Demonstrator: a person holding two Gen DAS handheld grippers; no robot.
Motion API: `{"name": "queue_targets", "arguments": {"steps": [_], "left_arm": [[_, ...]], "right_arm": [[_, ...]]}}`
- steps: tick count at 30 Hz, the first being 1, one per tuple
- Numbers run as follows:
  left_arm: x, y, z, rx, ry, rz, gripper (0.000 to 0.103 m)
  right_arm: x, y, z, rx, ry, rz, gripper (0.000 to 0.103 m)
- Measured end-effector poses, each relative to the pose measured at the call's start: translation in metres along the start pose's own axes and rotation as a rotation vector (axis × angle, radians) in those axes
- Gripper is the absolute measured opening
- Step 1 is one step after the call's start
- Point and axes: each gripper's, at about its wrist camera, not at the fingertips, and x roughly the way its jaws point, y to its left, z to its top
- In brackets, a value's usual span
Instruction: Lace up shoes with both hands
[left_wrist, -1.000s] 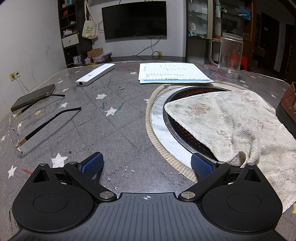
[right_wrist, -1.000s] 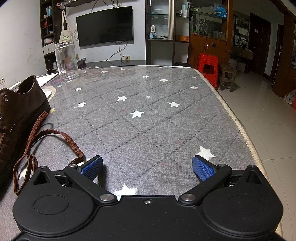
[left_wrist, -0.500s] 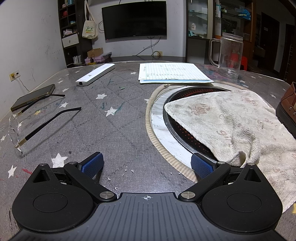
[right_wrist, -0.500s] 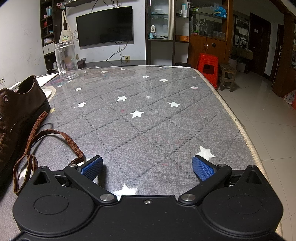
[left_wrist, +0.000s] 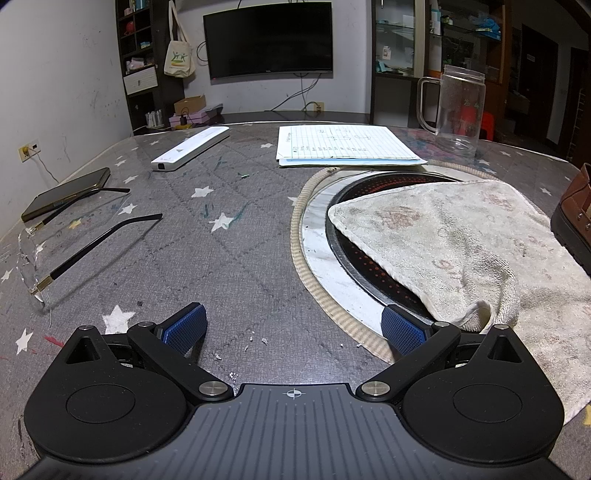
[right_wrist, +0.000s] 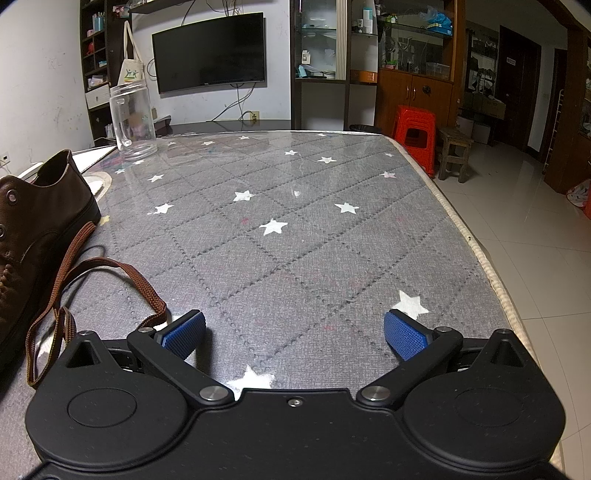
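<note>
A brown leather shoe (right_wrist: 33, 236) stands at the left edge of the right wrist view, and only its heel (left_wrist: 576, 210) shows at the right edge of the left wrist view. Its brown lace (right_wrist: 110, 269) trails loose over the grey table and ends just beside the left fingertip of my right gripper (right_wrist: 295, 332), which is open and holds nothing. My left gripper (left_wrist: 293, 326) rests low over the table, open and empty, well left of the shoe.
A stained white towel (left_wrist: 461, 243) drapes over a round black burner (left_wrist: 354, 254) set in the table. Glasses (left_wrist: 62, 258), a phone (left_wrist: 66, 192), a white bar (left_wrist: 190, 147), lined paper (left_wrist: 343, 146) and a clear mug (left_wrist: 460, 110) lie around. The table edge (right_wrist: 476, 243) drops to tiled floor on the right.
</note>
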Motion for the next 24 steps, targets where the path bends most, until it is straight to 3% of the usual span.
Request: {"name": "queue_targets", "arguments": {"steps": [8, 24], "left_arm": [[0.000, 0.000, 0.000, 0.000, 0.000, 0.000, 0.102], [0.000, 0.000, 0.000, 0.000, 0.000, 0.000, 0.102]], "right_arm": [[0.003, 0.017, -0.010, 0.000, 0.000, 0.000, 0.103], [0.002, 0.012, -0.007, 0.000, 0.000, 0.000, 0.103]]}}
